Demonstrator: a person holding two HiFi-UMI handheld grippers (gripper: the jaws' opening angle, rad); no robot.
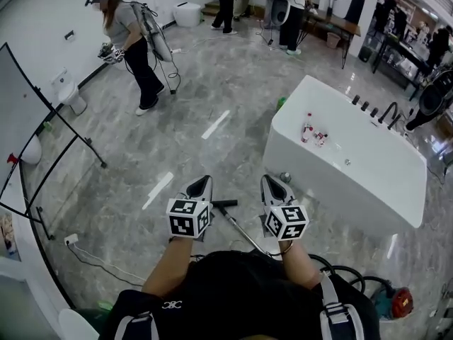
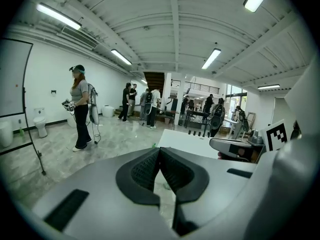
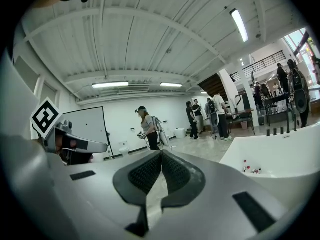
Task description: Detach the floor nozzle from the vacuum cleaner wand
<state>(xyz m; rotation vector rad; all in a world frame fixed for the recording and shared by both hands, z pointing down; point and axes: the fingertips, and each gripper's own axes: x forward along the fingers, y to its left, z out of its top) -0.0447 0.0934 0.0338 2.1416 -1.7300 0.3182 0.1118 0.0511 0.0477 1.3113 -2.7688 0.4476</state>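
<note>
Both grippers sit low in the centre of the head view, side by side and pointing up the frame. The left gripper (image 1: 203, 183) has its jaws pressed together with nothing between them, and its own view shows the two ribbed pads meeting along a line. The right gripper (image 1: 268, 180) is the same: jaws together and empty.

The nozzle (image 1: 225, 203) is a short black bar lying on the grey marble floor (image 1: 212, 91), in the gap between the two grippers and just below their tips. Neither gripper touches it. The wand (image 1: 239, 229) is a thin metal tube that runs from the nozzle down and to the right, then passes under the right forearm. At the lower right a black hose (image 1: 354, 275) curls toward a red and teal vacuum body (image 1: 396, 303).

A white tub (image 1: 368, 183) fills the right middle, with small bottles (image 1: 307, 127) inside it. A person (image 1: 127, 41) stands in the upper left, and a toilet (image 1: 71, 94) is at the left wall.
</note>
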